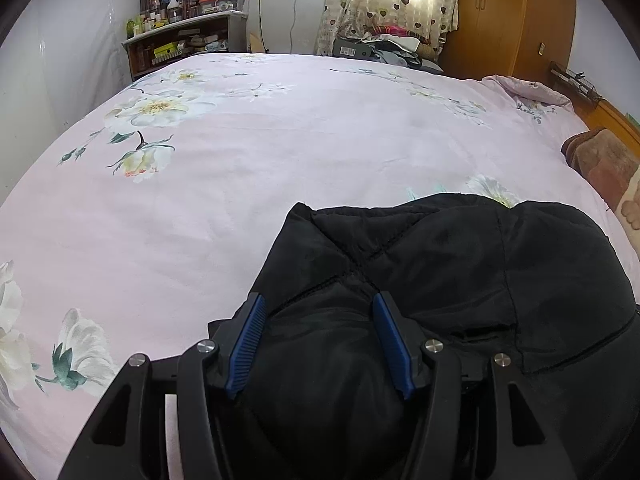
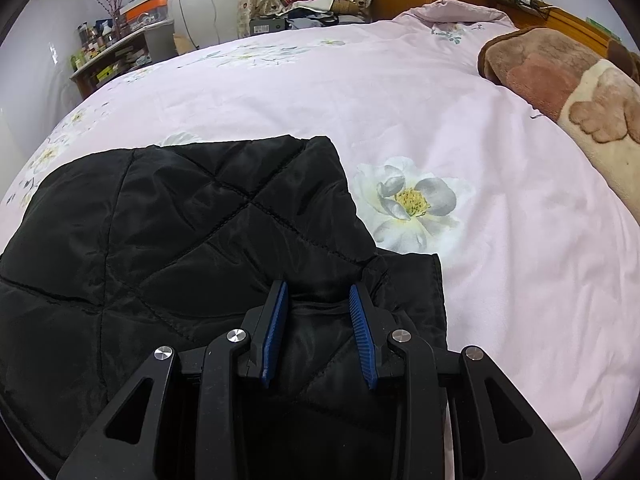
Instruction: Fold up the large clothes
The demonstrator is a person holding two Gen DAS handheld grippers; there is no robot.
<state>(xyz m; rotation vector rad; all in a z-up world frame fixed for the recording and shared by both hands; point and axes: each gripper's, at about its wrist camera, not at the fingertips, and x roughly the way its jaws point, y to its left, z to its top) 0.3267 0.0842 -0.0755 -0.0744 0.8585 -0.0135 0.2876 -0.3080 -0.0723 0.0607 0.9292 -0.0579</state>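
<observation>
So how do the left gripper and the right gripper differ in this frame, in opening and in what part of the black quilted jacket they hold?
The left gripper stands wider, with a thick puffed bulge of the black quilted jacket between its pads; the right gripper is narrower, around a thinner fold. The left sits at the jacket's left edge, the right near its right edge. Both have blue ribbed pads and point down toward the pink floral bedspread.

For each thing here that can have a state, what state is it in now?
black quilted jacket: folded over, lying on the bed
left gripper: jaws closed on jacket fabric
right gripper: jaws closed on jacket fabric
floral bedsheet: spread flat
brown plush blanket: bunched at the bed's edge
wardrobe doors: closed
</observation>
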